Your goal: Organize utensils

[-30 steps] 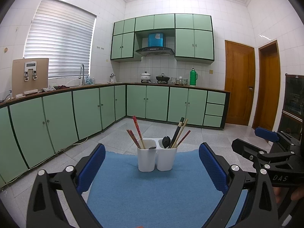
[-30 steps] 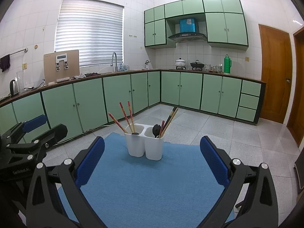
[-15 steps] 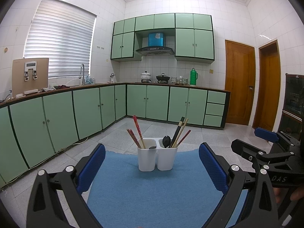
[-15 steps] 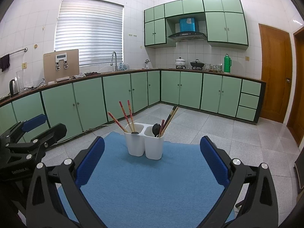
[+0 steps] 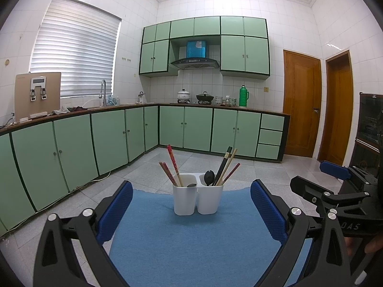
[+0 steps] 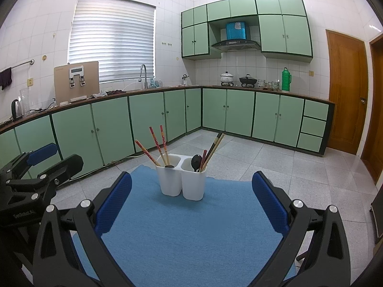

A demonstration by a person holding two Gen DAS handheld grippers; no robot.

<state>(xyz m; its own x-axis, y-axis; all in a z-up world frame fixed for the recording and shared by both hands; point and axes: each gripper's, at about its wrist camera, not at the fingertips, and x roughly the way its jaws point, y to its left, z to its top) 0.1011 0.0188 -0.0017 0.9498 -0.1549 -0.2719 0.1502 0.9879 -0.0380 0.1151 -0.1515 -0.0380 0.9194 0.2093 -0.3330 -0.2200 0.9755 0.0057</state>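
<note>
In white holder, chopsticks upright, fanned outward

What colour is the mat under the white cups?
Blue. The mat shows best in the right wrist view.

Two grippers are in view, the left and the right, each with two blue pads. One blue mat carries one white holder with two compartments. The left compartment holds three red chopsticks and one spoon. The right compartment holds one black spoon and, as far as can be told, three sticks: one black, one tan, one red. On the far counter stand one white pot, one black wok and one green flask. Two wooden doors are on the right.
</note>
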